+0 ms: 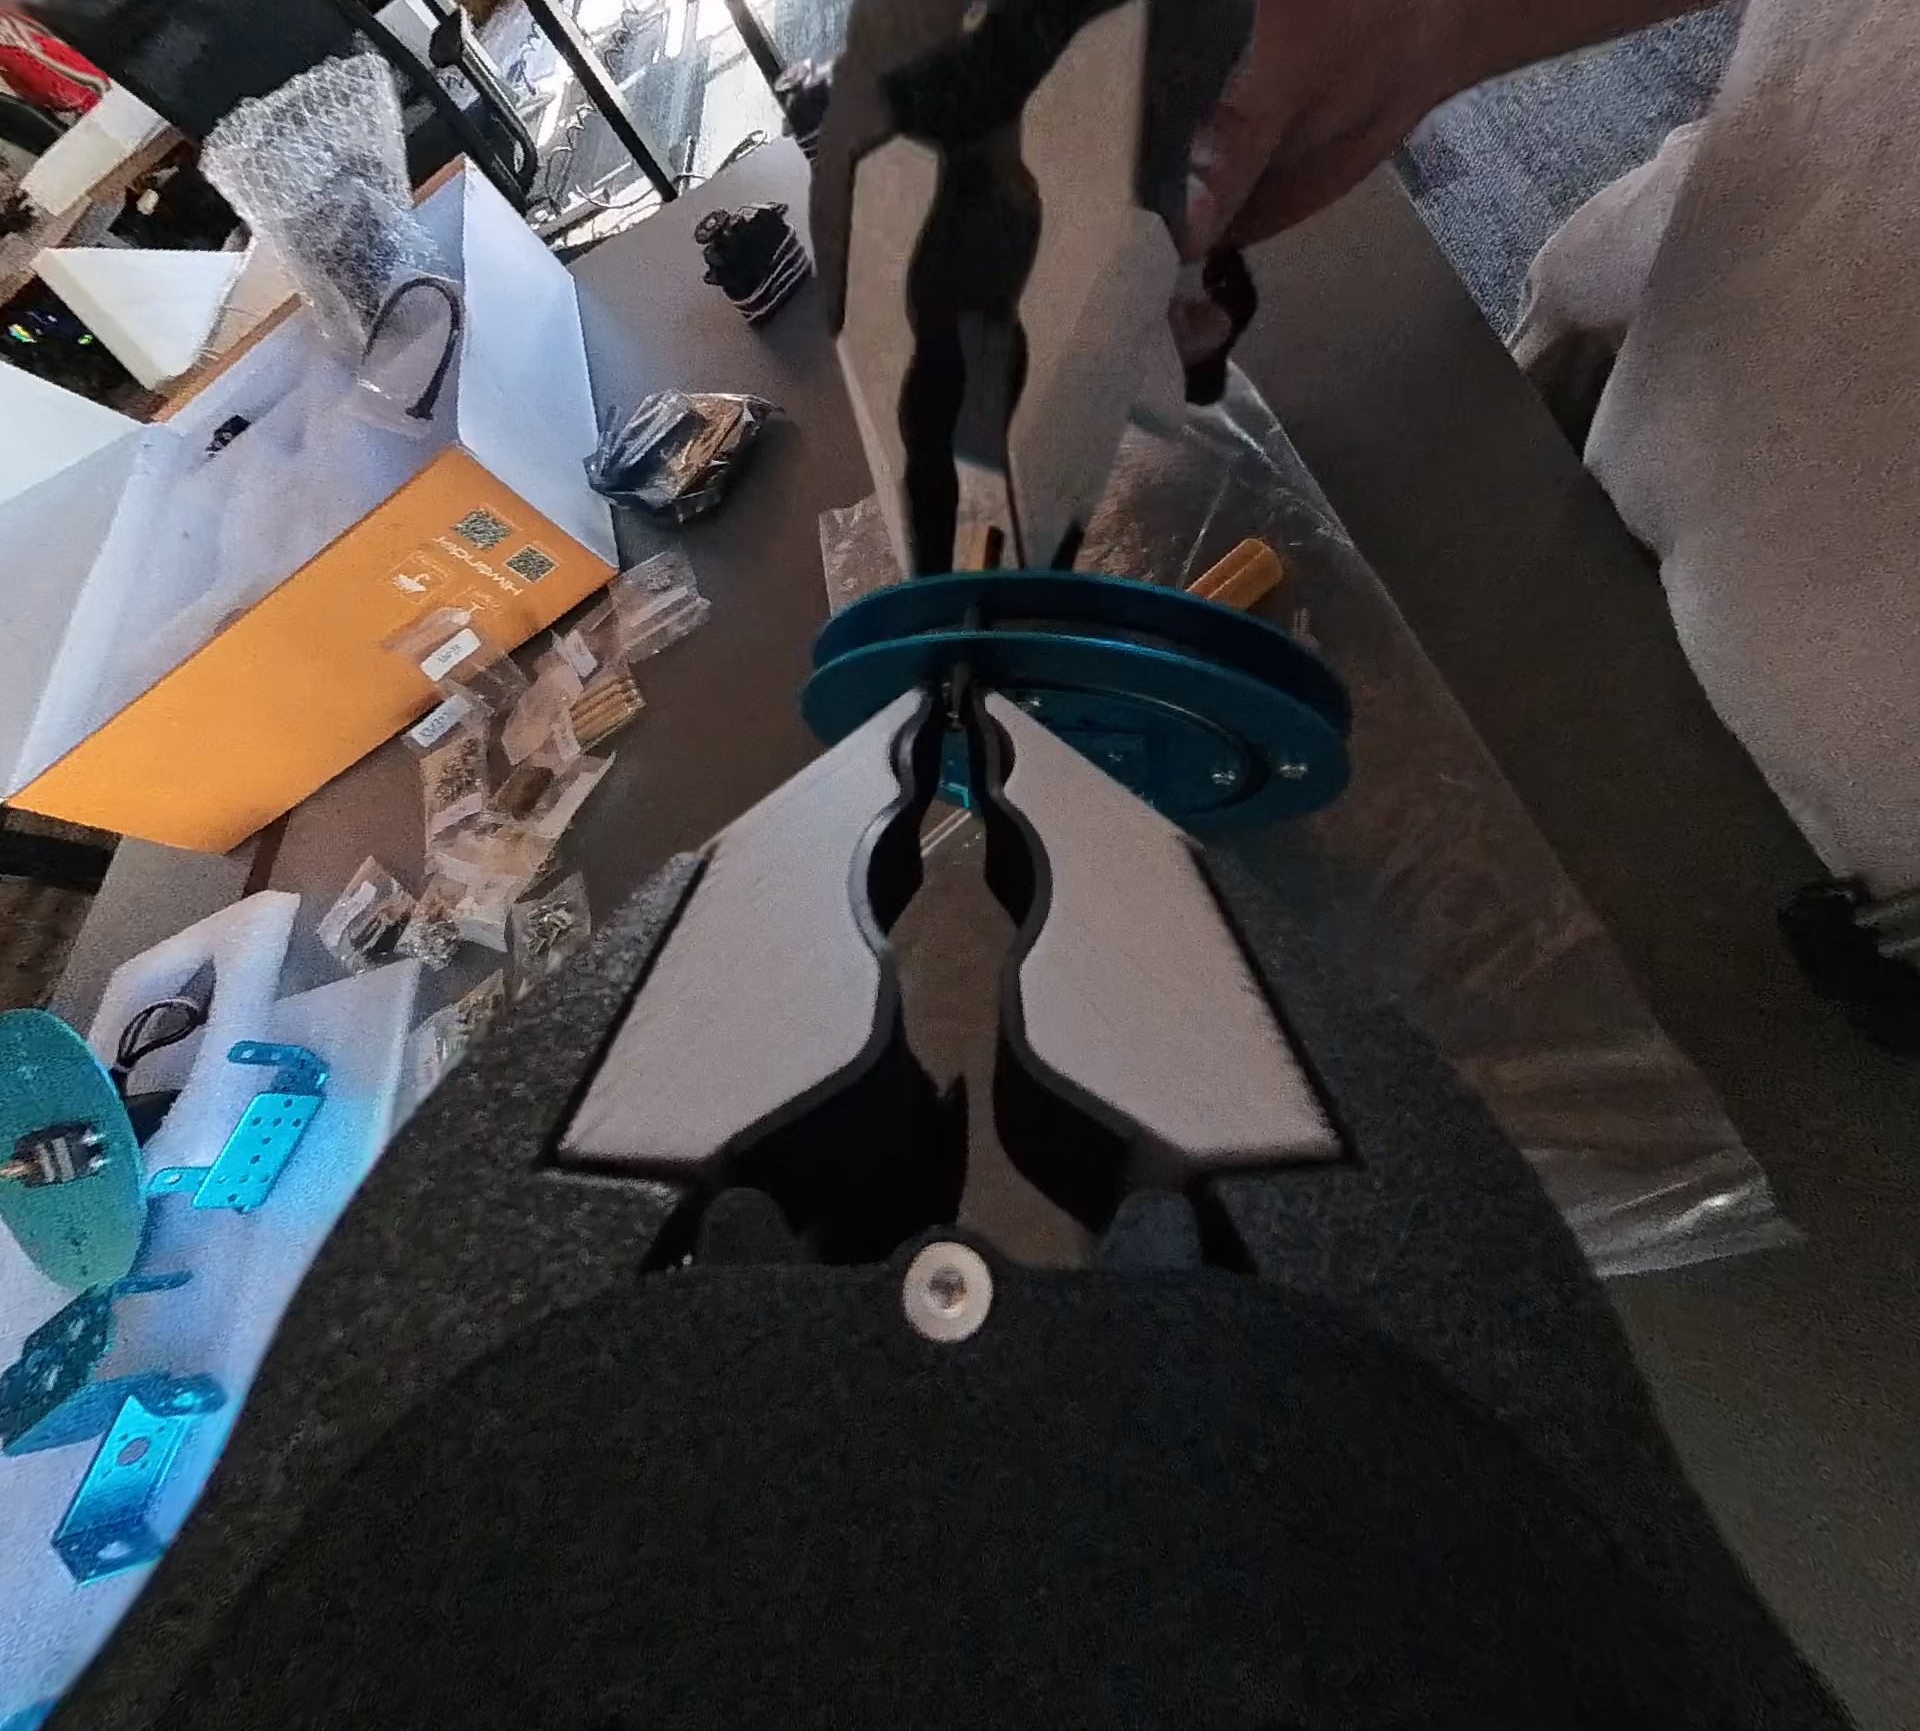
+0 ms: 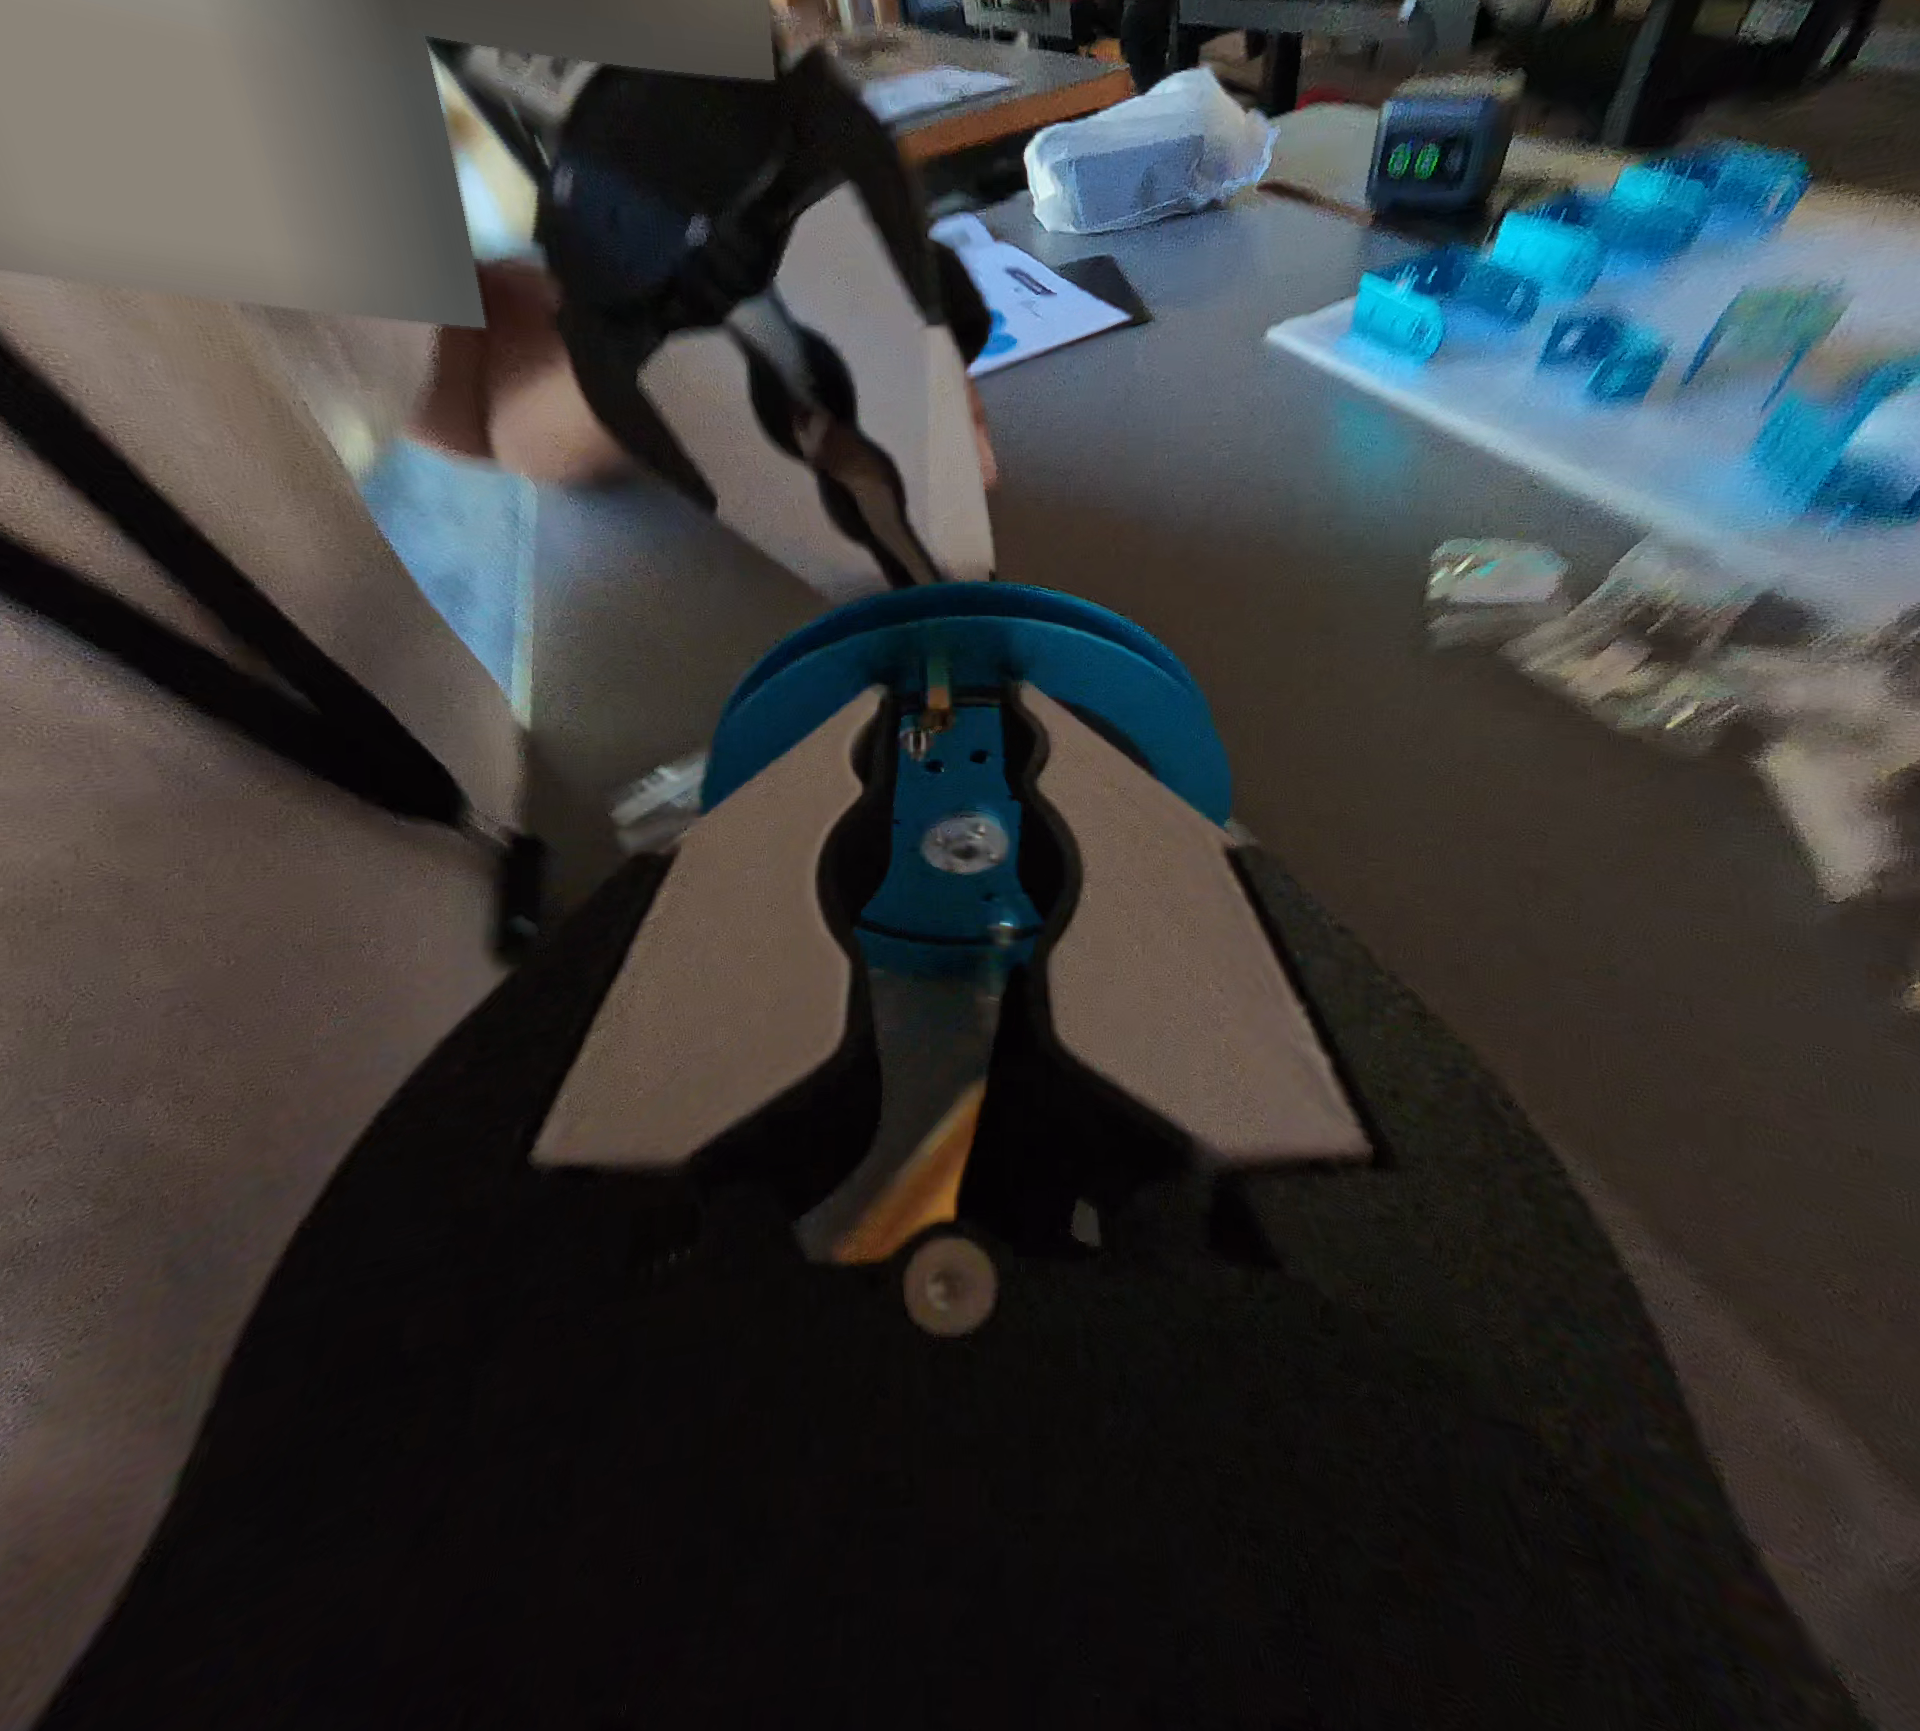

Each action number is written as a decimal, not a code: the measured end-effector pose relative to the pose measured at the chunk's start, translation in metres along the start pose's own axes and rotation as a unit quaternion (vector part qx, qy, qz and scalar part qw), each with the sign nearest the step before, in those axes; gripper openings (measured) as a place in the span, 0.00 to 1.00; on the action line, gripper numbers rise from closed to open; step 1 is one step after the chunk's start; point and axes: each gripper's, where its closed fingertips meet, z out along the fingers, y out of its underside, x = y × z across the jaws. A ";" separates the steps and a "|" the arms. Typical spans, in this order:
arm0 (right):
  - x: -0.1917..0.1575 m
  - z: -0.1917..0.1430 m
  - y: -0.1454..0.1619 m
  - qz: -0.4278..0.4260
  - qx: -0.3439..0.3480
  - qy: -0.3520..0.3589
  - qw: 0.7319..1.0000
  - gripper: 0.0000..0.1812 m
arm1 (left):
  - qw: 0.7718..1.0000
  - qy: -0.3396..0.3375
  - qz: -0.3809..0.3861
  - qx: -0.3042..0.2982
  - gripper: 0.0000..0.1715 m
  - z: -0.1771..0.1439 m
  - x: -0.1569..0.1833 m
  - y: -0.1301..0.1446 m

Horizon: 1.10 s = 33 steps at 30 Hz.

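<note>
Left tool point(image 1: 961, 705): clenched on the near rim of the blue double-disc assembly point(image 1: 1081, 694), its fingertips pinched almost together at the edge.
Right tool point(image 2: 951, 715): closed around the same assembly from the opposite side, its fingers flanking the blue plate with its screw and bearing; in the left wrist view it reaches down from above point(image 1: 961, 538), held by a hand point(image 1: 1351, 71).
Assembly's place: two blue discs stacked with a gap, held between the two tools just above the grey bench point(image 1: 727, 279) and a sheet of clear plastic film point(image 1: 1455, 850).
Left of it: blue perforated brackets point(image 1: 260, 1131) in white foam, small bags of hardware point(image 1: 499, 808), an orange and white box point(image 1: 312, 663), bubble wrap point(image 1: 322, 175).
Behind it: a black servo point(image 1: 753, 258) and a dark packet point(image 1: 686, 455).
Right of it: a brass-coloured cylinder point(image 1: 1236, 564) just past the discs, then pale clothing.
Handling advice: with a thin rim pinched on either side, both grips looked best kept level and steady, since a twist could let the discs slip.
</note>
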 end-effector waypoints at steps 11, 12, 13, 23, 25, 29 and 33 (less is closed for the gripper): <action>-0.004 -0.001 -0.002 -0.186 -0.019 0.014 0.982 0.03 | 1.000 0.003 0.007 0.000 0.02 0.000 0.003 -0.002; -0.004 -0.001 -0.002 -0.151 -0.022 0.005 0.988 0.03 | 1.000 0.000 0.010 -0.001 0.02 0.000 0.003 -0.002; -0.003 -0.001 -0.002 -0.095 -0.024 -0.009 0.995 0.03 | 1.000 -0.004 0.017 -0.002 0.02 0.000 0.002 -0.001; -0.006 -0.005 -0.001 0.214 0.008 -0.093 0.972 0.04 | 1.000 0.001 0.003 -0.003 0.02 0.001 0.003 -0.002; 0.003 -0.009 0.003 0.045 -0.033 -0.013 0.998 0.12 | 1.000 0.014 -0.024 -0.003 0.02 0.001 0.002 -0.001; -0.001 -0.009 0.010 -0.220 -0.126 0.075 0.964 0.16 | 0.991 0.067 -0.117 -0.007 0.02 -0.001 0.004 0.000; 0.003 -0.002 0.005 -0.323 -0.171 0.138 0.921 0.10 | 0.972 0.102 -0.213 -0.019 0.02 -0.002 0.002 0.003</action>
